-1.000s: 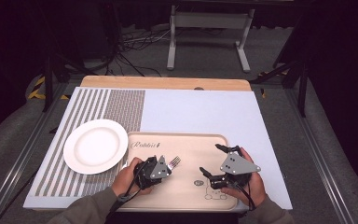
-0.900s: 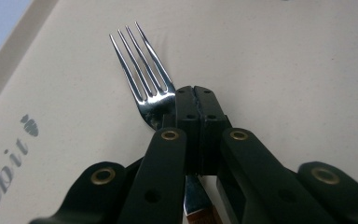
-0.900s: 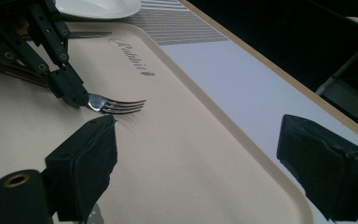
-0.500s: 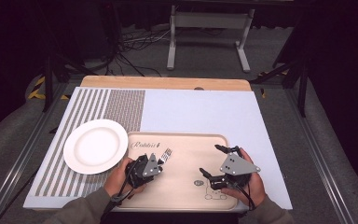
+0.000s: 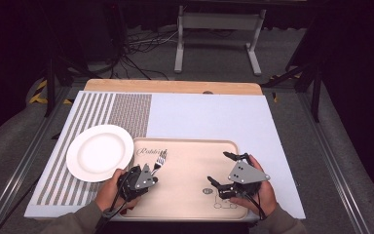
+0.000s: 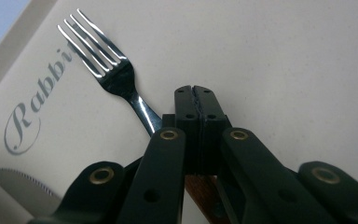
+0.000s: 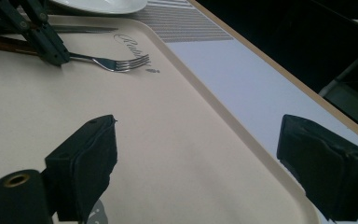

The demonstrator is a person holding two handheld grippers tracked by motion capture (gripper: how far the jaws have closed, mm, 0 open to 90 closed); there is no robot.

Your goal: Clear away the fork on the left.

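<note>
My left gripper [image 5: 148, 171] is clamped on the fork [image 6: 103, 60] by its handle, tines pointing to the far left corner of the tray [image 5: 195, 146]. My right gripper [image 5: 225, 169] hovers wide over the tray's right side.

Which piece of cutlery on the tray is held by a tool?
The fork, with a wooden handle: the left tool is shut on its neck. The knife lies free beside it, nearer the plate.
</note>
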